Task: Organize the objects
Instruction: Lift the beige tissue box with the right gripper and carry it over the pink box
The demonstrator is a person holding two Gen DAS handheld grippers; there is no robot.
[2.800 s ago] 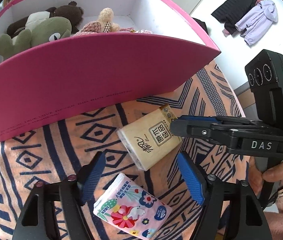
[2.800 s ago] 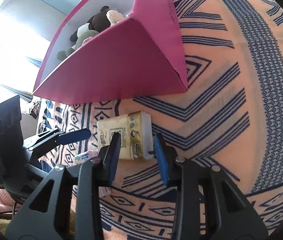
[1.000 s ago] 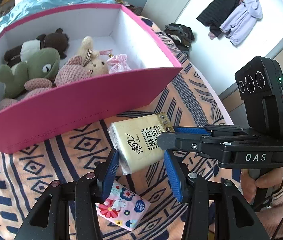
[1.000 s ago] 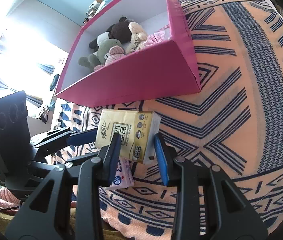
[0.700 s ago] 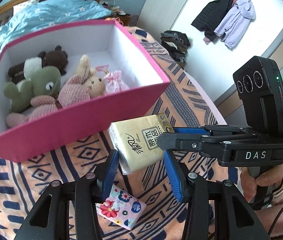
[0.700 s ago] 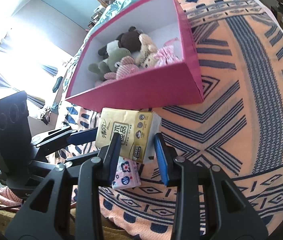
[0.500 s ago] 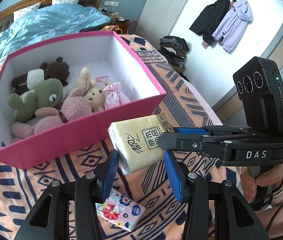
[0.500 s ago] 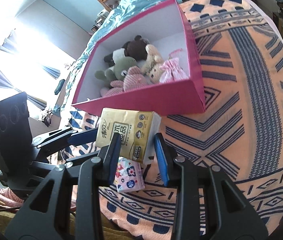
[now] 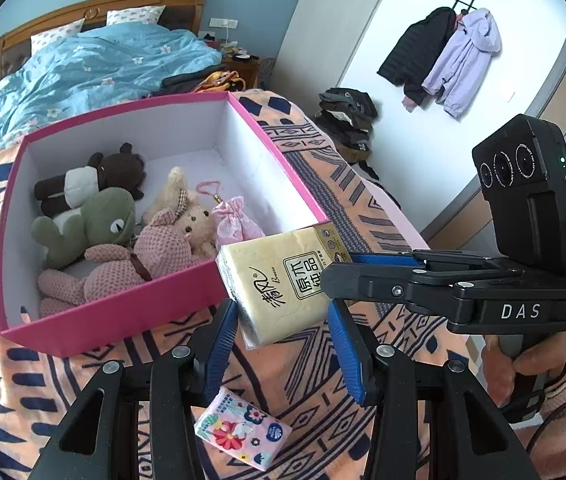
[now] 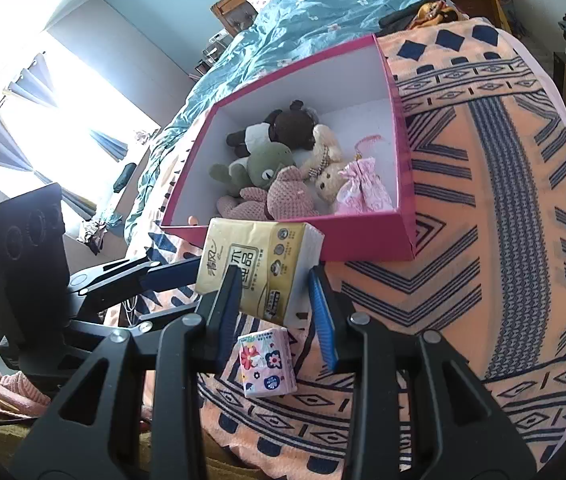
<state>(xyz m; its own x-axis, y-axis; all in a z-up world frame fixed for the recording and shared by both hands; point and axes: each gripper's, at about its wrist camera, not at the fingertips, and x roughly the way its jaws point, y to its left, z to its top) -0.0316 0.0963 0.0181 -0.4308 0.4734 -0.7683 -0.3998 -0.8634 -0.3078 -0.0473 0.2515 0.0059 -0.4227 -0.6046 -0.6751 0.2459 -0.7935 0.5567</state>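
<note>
A yellow tissue pack (image 9: 283,284) (image 10: 255,268) hangs in the air just in front of the pink box (image 9: 123,320) (image 10: 363,240), about level with its near wall. My left gripper (image 9: 285,344) (image 10: 175,292) is shut on one pair of the pack's sides. My right gripper (image 10: 275,312) (image 9: 343,268) comes in crosswise and is shut on the pack as well. Below them a small floral tissue pack (image 9: 243,436) (image 10: 267,360) lies on the patterned blanket. The right half of the box floor is bare.
Inside the box lie several plush toys (image 9: 91,220) (image 10: 275,176) and a pink pouch (image 9: 231,224). The box stands on an orange and navy blanket (image 10: 503,240) over a bed. A blue duvet (image 9: 83,64) lies beyond; jackets (image 9: 443,56) hang on the wall.
Both grippers have risen together with the yellow pack held between them, so the box interior shows from higher up. The floral pack stays on the blanket.
</note>
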